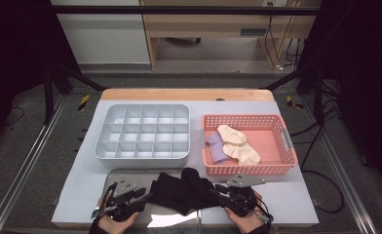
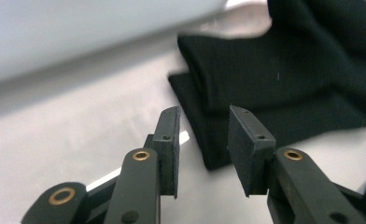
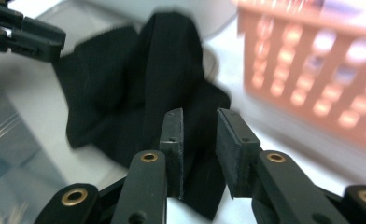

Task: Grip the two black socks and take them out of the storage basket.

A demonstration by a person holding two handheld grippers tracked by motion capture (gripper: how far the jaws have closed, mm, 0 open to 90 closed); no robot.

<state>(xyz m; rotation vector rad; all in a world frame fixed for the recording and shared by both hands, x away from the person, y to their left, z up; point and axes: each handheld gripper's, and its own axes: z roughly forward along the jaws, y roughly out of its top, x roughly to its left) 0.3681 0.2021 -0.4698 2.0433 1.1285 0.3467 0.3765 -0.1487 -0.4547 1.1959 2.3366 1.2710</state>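
A pile of black socks (image 1: 184, 190) lies on a shiny metal tray (image 1: 116, 176) at the table's front edge. My left gripper (image 1: 147, 194) sits at the pile's left end, open. In the left gripper view the gripper (image 2: 203, 116) has its jaws apart just short of the black sock's (image 2: 265, 79) edge. My right gripper (image 1: 217, 191) is at the pile's right end. In the right gripper view it (image 3: 200, 116) stands open low over the black sock (image 3: 139, 84), jaws a little apart, with the left gripper's fingers (image 3: 22, 32) at the top left.
Behind the tray stands a grey compartment box (image 1: 143, 157), its cells bare. To its right is a pink basket (image 1: 250, 169) holding a cream sock (image 1: 238, 141) and a purple sock (image 1: 216, 146). A grey mat (image 1: 296, 195) covers the table.
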